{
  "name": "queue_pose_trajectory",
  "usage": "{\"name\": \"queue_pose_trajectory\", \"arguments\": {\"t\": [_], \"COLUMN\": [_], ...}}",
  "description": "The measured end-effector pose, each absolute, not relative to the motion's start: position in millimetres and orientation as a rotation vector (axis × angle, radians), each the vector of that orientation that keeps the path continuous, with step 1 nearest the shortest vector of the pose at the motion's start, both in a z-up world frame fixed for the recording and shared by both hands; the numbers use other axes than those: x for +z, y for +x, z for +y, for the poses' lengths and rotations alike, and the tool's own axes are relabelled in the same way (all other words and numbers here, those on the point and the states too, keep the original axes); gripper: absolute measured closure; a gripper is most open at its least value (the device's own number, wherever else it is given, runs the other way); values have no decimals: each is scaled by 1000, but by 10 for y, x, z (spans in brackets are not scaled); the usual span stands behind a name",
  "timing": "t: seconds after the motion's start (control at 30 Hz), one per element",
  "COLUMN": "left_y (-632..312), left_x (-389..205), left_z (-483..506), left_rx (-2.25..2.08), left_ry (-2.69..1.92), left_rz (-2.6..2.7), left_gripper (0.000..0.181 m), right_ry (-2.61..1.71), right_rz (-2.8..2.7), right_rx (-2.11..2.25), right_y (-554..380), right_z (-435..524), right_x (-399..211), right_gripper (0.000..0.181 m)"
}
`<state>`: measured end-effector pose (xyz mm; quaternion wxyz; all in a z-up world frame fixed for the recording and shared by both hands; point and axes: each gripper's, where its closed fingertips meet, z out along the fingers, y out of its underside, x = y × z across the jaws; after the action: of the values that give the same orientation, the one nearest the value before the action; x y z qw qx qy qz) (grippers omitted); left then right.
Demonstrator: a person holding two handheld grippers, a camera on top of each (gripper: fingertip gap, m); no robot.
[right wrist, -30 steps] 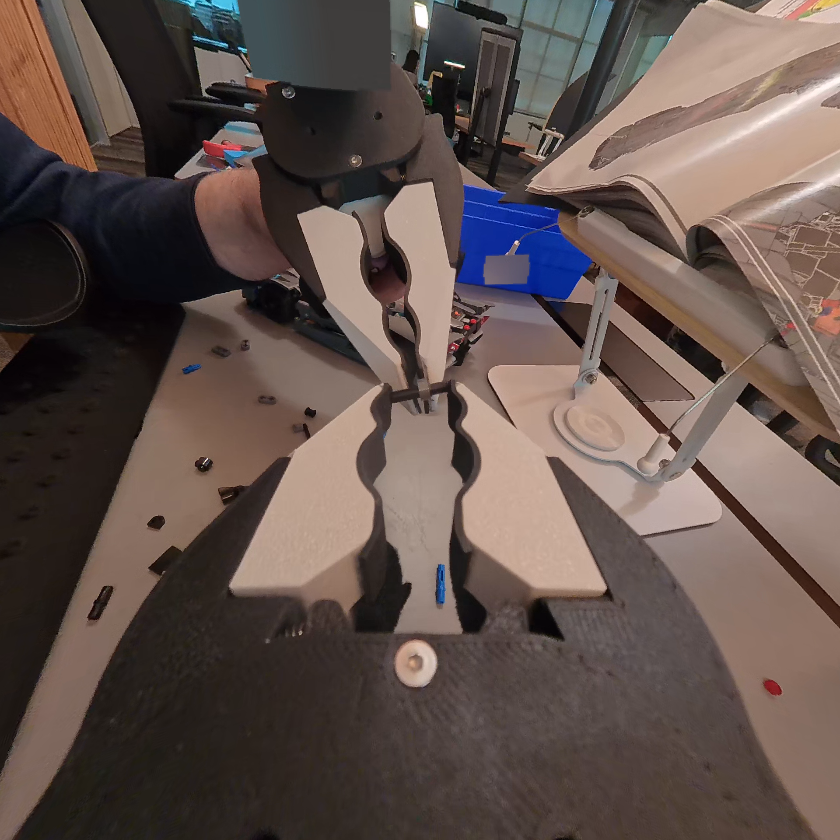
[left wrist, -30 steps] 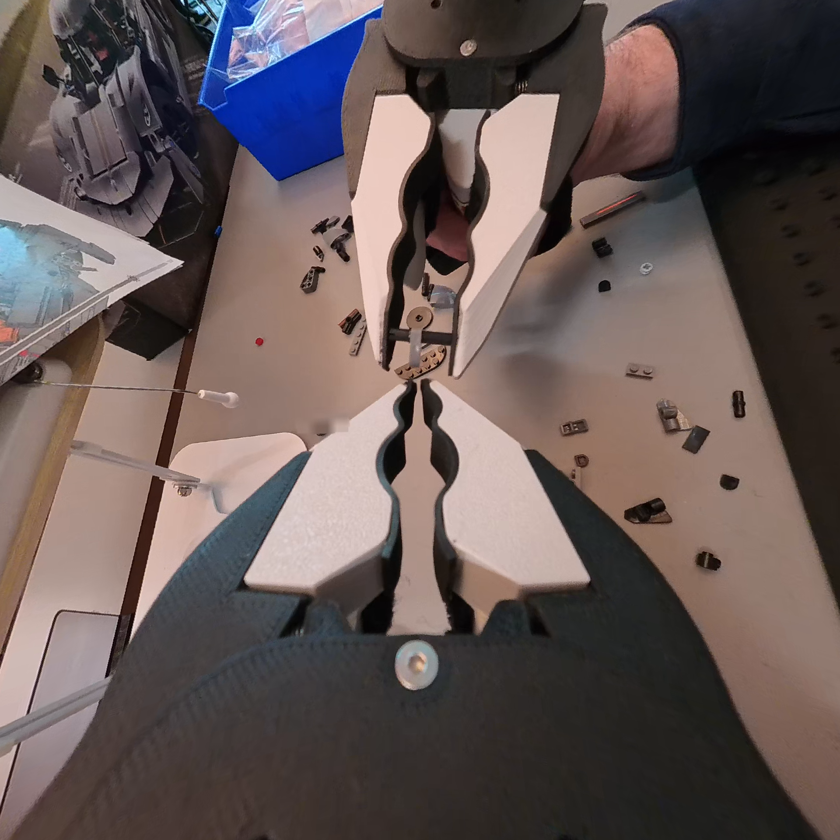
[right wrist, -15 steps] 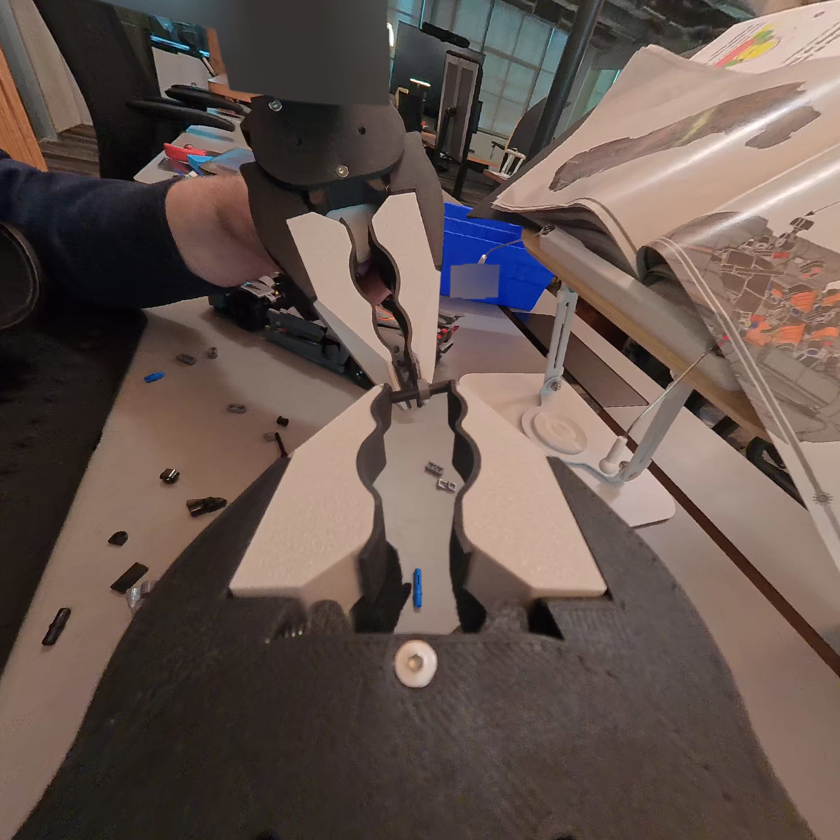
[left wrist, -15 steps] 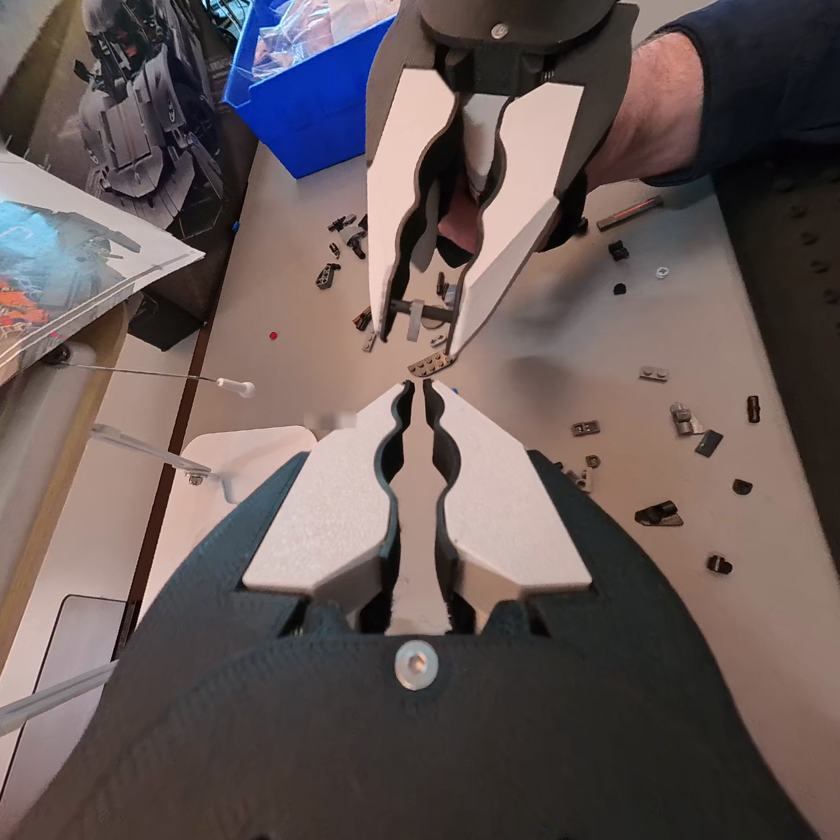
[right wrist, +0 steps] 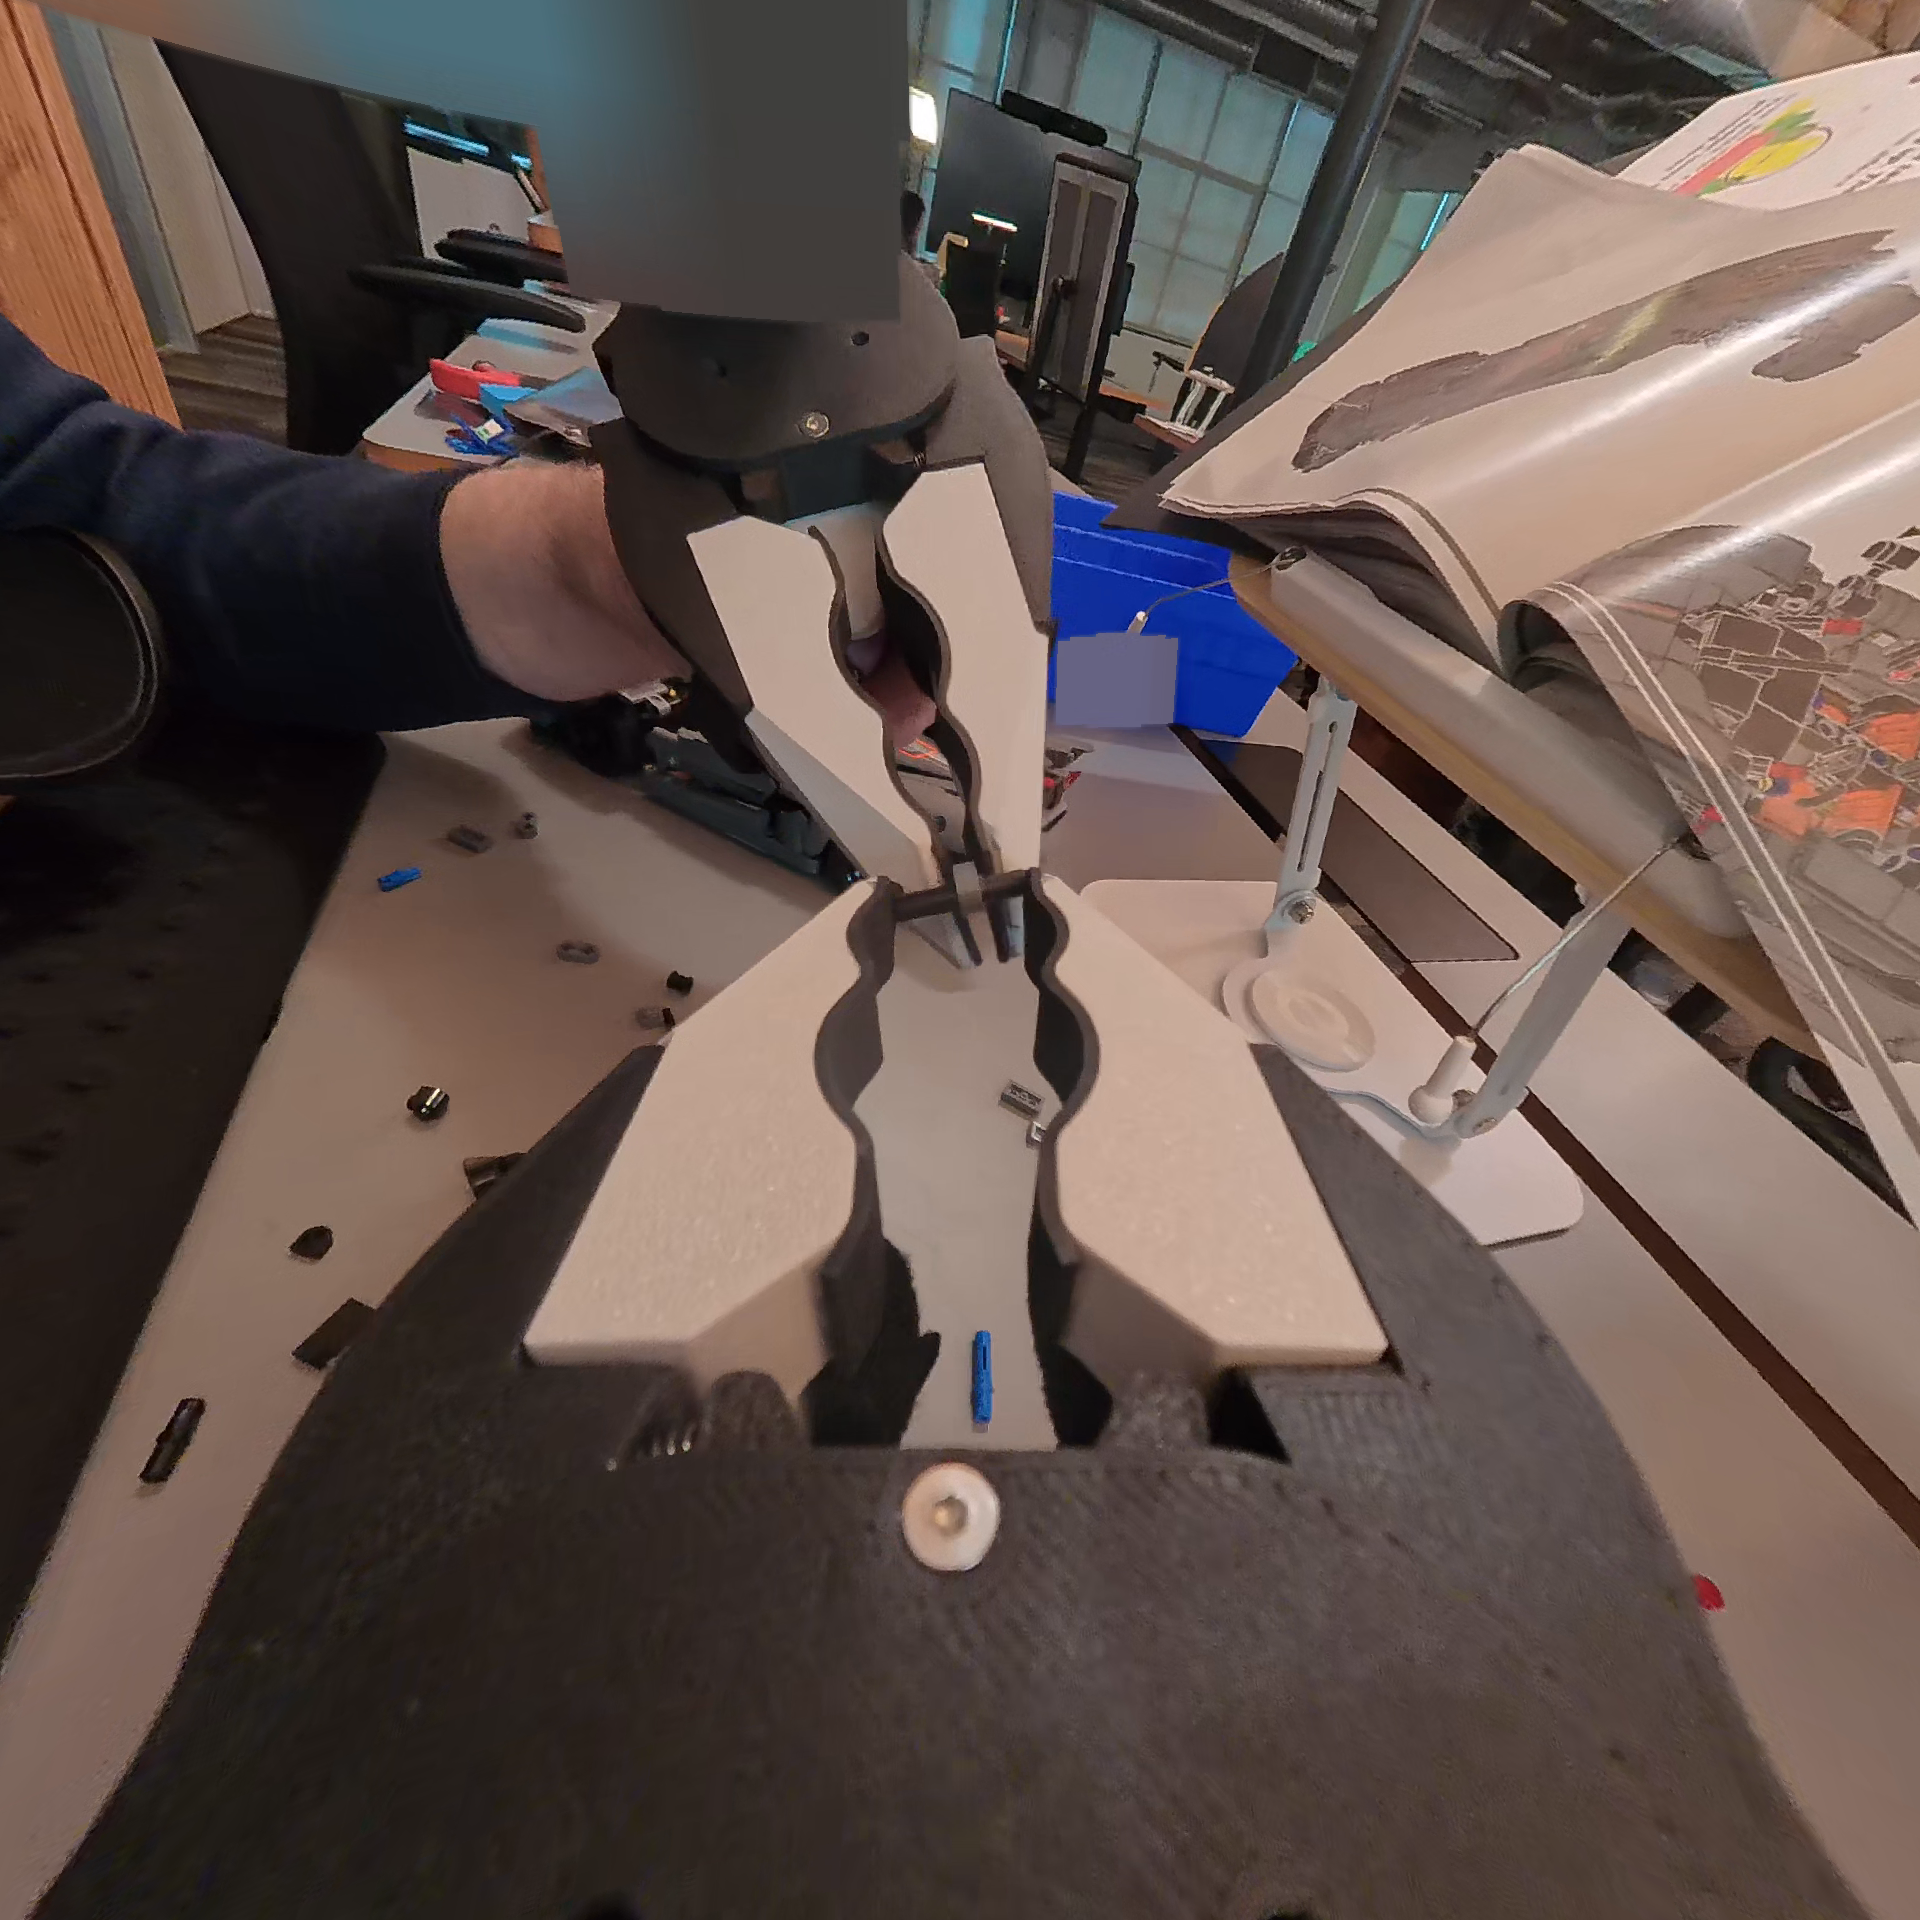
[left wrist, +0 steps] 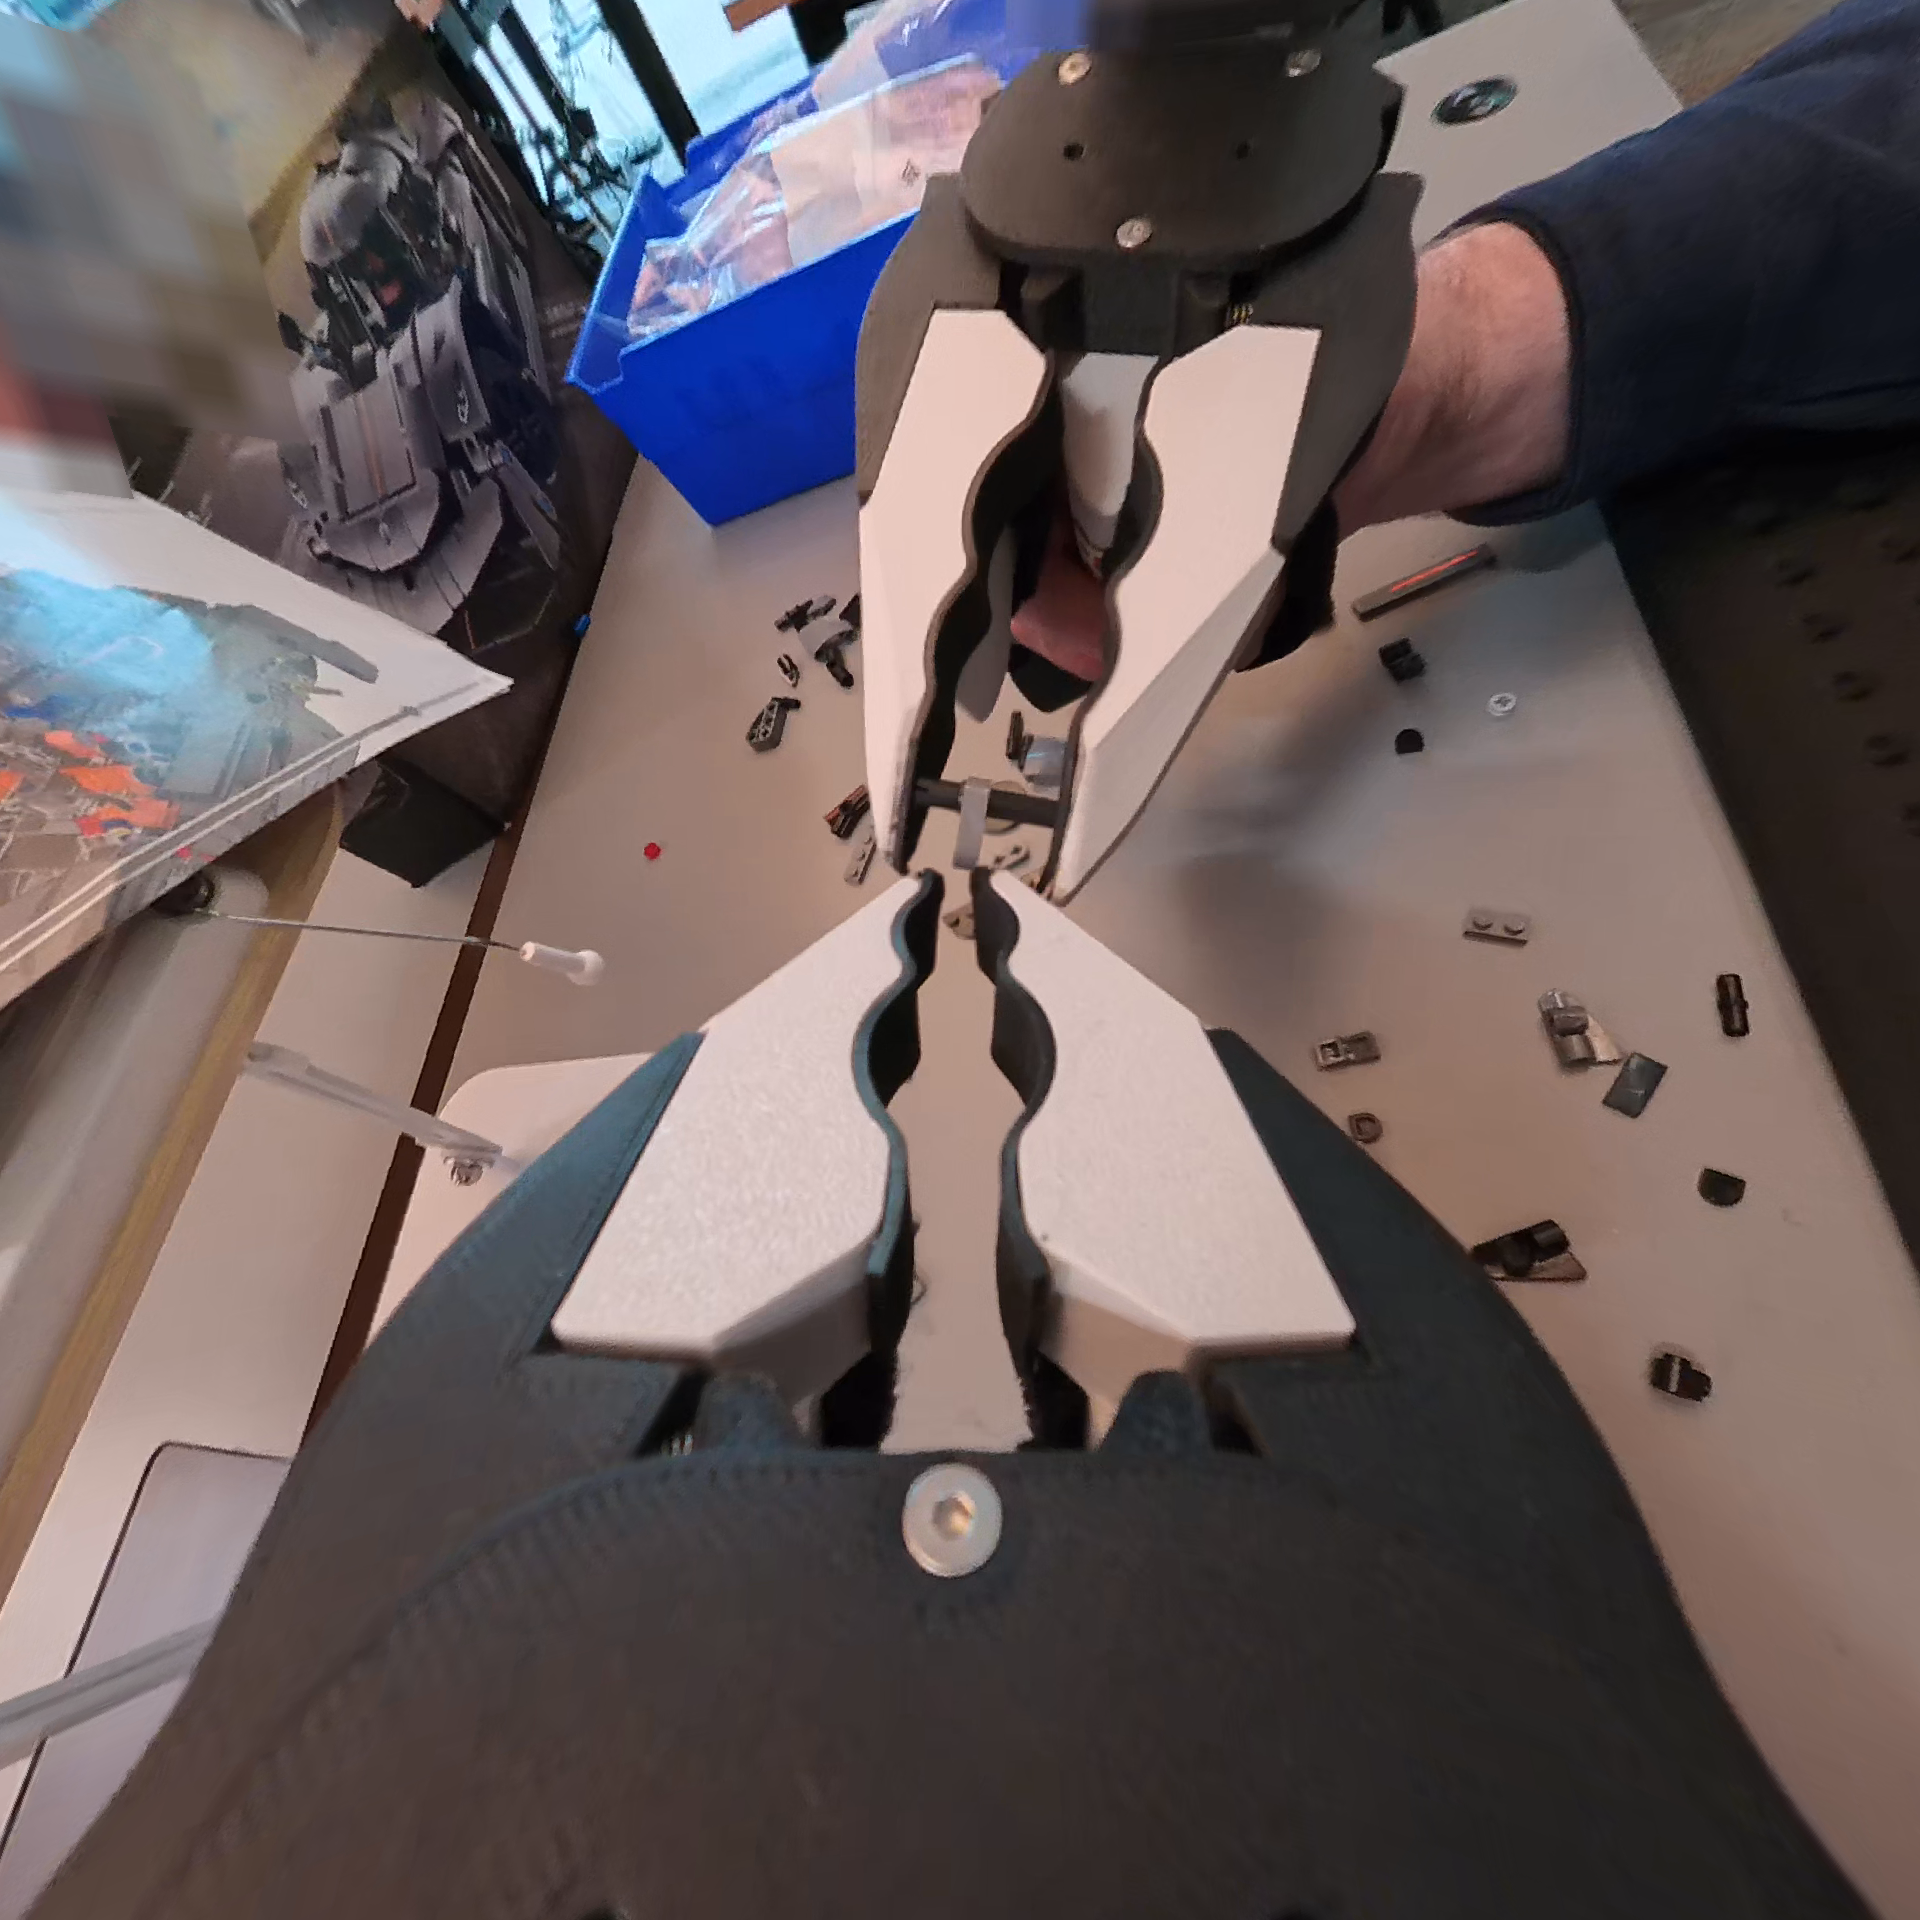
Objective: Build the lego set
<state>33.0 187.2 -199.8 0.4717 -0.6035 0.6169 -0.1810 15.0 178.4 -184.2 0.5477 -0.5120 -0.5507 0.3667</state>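
Right gripper (right wrist: 956, 902) clamps a thin black axle (left wrist: 985, 802) by its ends; left gripper (left wrist: 954, 883), nearly closed, pinches the grey collar (left wrist: 968, 831) on that axle, above the smooth pale worktop (left wrist: 1299, 831).

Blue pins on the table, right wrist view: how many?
2. Near pin shows between the right gripper's fingers, by their base; far pin lies left, beside the black mat. Others may be hidden.

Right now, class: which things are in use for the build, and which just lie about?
In use:
right hand-held gripper
black axle with its grey piece
left hand-held gripper

Lying about:
blue bin
blue pin
red stud
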Motion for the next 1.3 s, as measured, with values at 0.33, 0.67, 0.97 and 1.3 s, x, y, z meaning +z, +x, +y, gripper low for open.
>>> {"name": "queue_pose_trajectory", "arguments": {"t": [0.33, 0.67, 0.97, 1.3], "left_y": [357, 349, 355, 380], "left_x": [-1820, -1800, -1769, -1792], "left_z": [1842, 1971, 1974, 1926], "left_rx": [-262, 54, 93, 56], "left_ry": [-1266, -1157, -1115, -1083], "left_rz": [1508, 1466, 1450, 1468], "left_gripper": [178, 178, 172, 176], "right_ry": [-1272, -1363, -1421, -1428], "right_rz": [-1174, -1061, -993, -966], "right_rx": [1180, 1389, 1547, 1702], "right_y": [210, 248, 225, 219], "right_z": [1788, 1871, 1884, 1832], "right_x": [-1705, -1702, -1741, -1732], "right_gripper": [160, 159, 159, 160]}}
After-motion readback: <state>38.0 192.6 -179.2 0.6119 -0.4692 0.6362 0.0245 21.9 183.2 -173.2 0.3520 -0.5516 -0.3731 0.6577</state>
